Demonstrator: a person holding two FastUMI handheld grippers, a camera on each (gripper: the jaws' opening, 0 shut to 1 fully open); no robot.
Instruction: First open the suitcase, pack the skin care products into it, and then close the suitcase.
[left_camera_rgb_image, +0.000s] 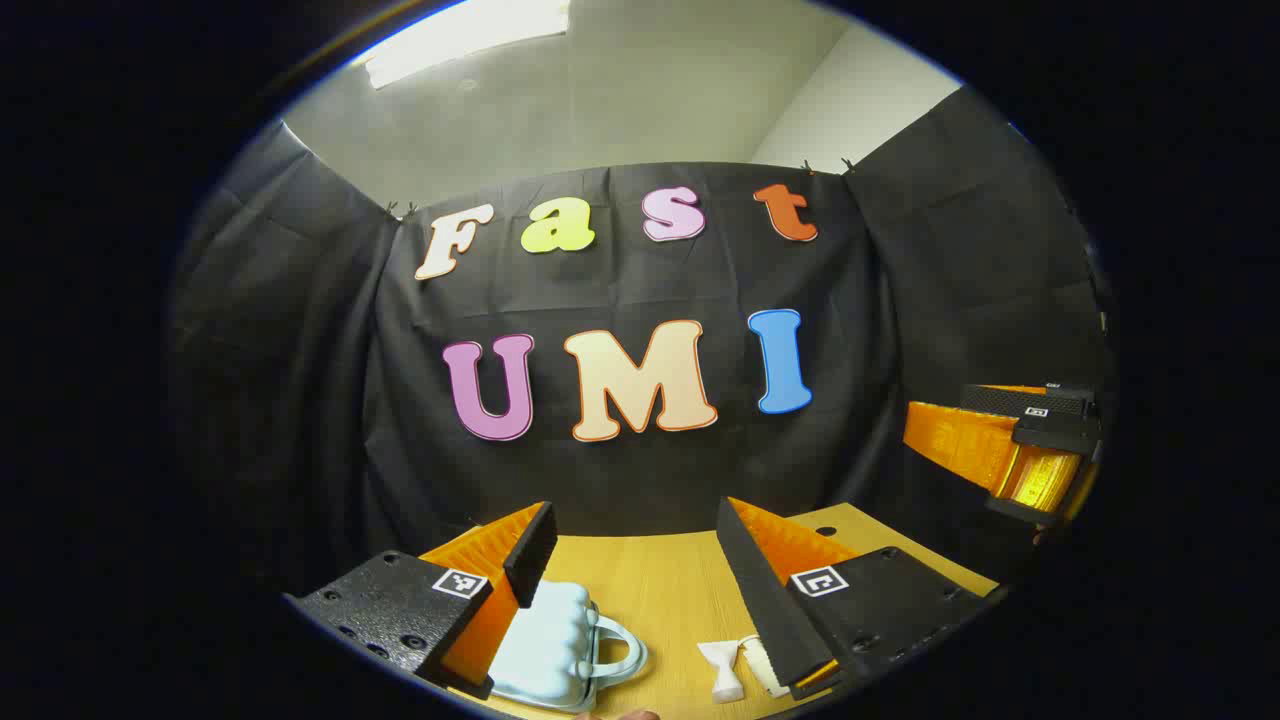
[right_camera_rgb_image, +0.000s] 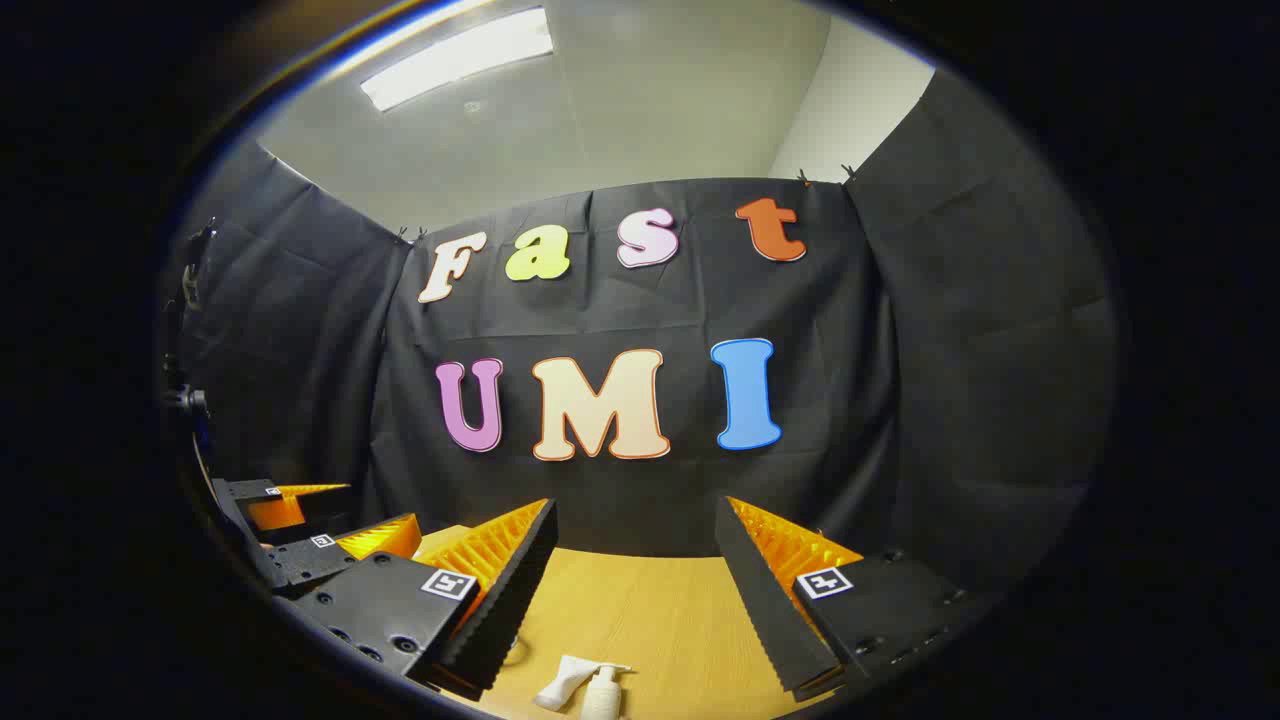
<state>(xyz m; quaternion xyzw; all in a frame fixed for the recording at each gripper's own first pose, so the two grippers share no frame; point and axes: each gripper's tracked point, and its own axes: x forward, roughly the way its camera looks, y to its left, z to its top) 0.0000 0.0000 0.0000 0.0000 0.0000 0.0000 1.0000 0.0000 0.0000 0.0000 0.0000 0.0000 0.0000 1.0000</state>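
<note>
no legible label on suitcase (left_camera_rgb_image: 545, 640) or tube (right_camera_rgb_image: 563, 683); left gripper (left_camera_rgb_image: 640, 575) open.

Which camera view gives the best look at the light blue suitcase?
The left gripper view: the suitcase lies closed on the table, shell and handle visible beside the left gripper. In the right gripper view, I cannot make it out with certainty.

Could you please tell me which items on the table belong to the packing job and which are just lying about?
Belonging to the job:
- small pale blue suitcase, closed
- white tube
- white pump bottle
- left gripper and right gripper, both open

Just lying about:
- nothing apparent on the wooden table
</note>
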